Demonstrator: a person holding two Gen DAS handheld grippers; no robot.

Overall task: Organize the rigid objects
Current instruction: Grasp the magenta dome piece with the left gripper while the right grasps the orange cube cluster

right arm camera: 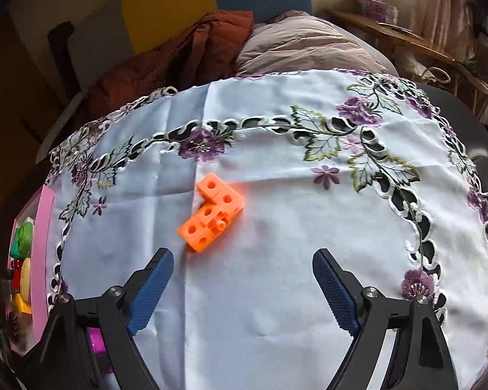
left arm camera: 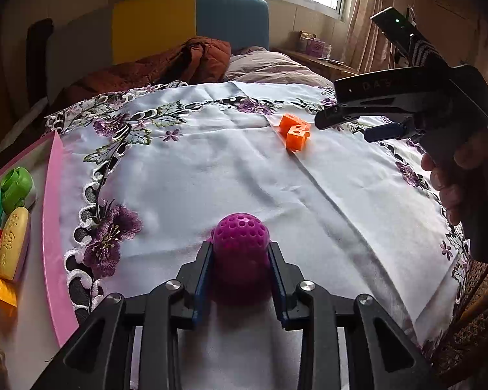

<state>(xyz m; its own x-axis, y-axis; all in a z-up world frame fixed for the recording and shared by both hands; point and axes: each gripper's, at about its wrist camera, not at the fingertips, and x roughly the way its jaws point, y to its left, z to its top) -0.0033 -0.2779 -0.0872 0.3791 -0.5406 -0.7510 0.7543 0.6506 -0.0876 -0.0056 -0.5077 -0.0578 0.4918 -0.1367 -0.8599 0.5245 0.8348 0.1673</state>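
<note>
Left gripper (left arm camera: 240,253) grasps the purple perforated plastic ball (left arm camera: 240,239); carry it level to the pink-rimmed tray (left arm camera: 50,227); right gripper (right arm camera: 244,289), released, should straddle the orange linked-cube block (right arm camera: 211,211) squarely.

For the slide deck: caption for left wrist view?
Left claw shut on purple ball; orange blocks ahead on tablecloth.

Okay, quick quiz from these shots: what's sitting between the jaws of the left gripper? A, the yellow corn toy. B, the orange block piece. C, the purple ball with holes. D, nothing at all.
C: in the left wrist view the left gripper has its jaws closed against both sides of the purple ball with holes, while the orange block piece lies apart on the tablecloth.
</note>
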